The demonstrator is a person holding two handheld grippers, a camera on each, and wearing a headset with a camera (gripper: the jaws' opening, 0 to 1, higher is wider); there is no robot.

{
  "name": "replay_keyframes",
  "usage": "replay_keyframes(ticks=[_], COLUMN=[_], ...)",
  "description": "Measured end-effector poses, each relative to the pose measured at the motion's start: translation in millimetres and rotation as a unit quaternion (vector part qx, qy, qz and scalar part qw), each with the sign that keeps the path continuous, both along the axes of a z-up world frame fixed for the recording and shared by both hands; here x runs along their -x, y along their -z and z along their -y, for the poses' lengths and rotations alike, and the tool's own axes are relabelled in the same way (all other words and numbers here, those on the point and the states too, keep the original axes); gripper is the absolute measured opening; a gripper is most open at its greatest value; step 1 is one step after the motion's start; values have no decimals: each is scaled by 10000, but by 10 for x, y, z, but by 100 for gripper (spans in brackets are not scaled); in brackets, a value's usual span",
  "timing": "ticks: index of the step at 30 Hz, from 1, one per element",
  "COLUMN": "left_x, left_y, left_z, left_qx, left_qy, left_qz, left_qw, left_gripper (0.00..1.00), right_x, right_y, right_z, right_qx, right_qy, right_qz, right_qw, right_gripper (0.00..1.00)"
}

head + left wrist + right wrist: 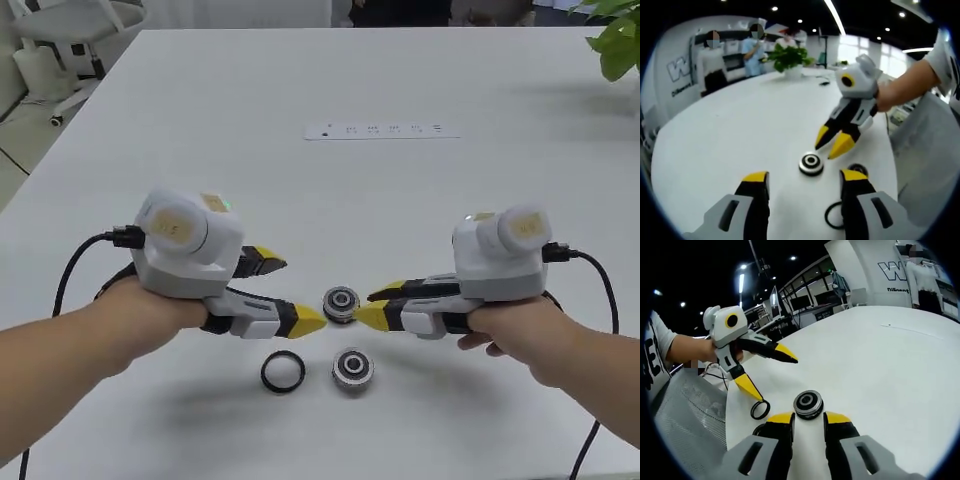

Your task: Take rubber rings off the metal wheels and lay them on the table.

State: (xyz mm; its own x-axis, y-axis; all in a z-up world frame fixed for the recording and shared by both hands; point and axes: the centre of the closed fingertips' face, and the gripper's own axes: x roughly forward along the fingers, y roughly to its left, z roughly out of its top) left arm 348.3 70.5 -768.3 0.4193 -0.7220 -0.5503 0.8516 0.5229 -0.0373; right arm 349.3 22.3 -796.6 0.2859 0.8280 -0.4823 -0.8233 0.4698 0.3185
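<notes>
Nearest the table (300, 190) edge, a loose black rubber ring (282, 372) is lying just beside a metal wheel (352, 367). Behind them, a 2nd wheel (341, 303) is sitting btwn the tips. The left gripper (292, 291) is gaping wide; the right gripper (375, 305) is parted narrowly, holding nothing. Farther back, a power strip (380, 130) is lying flat.
</notes>
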Motion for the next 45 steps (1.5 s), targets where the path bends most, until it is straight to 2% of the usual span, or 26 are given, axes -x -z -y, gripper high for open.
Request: replay_keyframes(ticks=[14, 31, 42, 45], left_x=[-22, -7, -10, -32], left_y=[103, 138, 184, 196], left_z=[102, 287, 361, 364], left_qx=[-60, -73, -150, -203], left_qy=[160, 385, 462, 460], left_qz=[-118, -123, -126, -77], left_qw=[9998, 9992, 9987, 9987], left_gripper=[46, 33, 26, 25], right_x=[30, 61, 60, 56], right_y=[95, 95, 90, 90], right_z=[-29, -48, -44, -42], right_qx=[179, 216, 202, 198], right_qy=[-141, -208, -198, -196], right_qz=[113, 237, 262, 264], right_qw=[9997, 9993, 9993, 9993], right_gripper=[19, 19, 19, 19])
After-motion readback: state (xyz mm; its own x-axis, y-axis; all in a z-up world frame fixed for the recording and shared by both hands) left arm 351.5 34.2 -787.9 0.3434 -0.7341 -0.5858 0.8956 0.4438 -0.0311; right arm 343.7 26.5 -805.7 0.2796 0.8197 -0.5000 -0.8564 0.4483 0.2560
